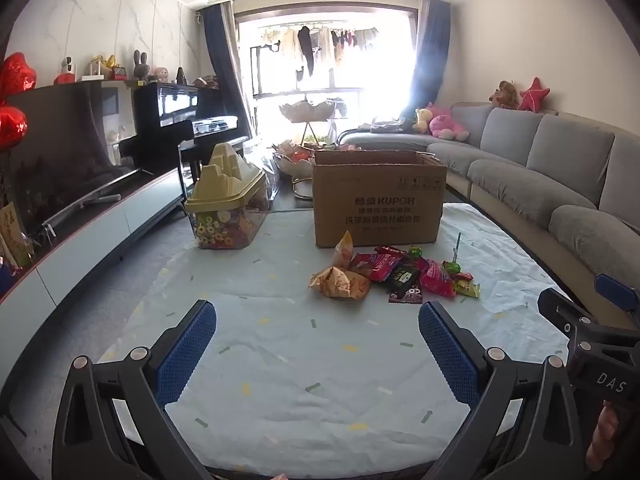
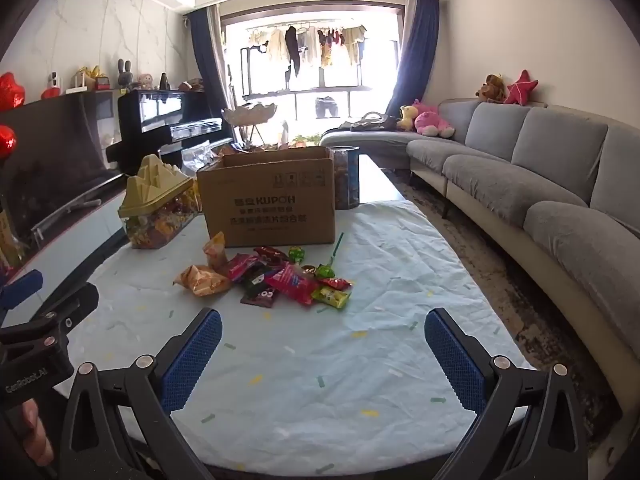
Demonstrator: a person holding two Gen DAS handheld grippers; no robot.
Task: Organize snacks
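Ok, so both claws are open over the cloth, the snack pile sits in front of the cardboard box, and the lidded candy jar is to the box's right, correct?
Not quite: the lidded candy jar stands to the left of the cardboard box, as both wrist views show. The rest holds: the left claw and right claw are open over the cloth, and the snack pile sits in front of the box.

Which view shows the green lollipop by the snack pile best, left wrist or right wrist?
The right wrist view: the green lollipop lies fully exposed at the pile's edge, its stick angled up toward the cardboard box. The left wrist view shows the same lollipop, smaller and off-centre, with its thin stick harder to follow.
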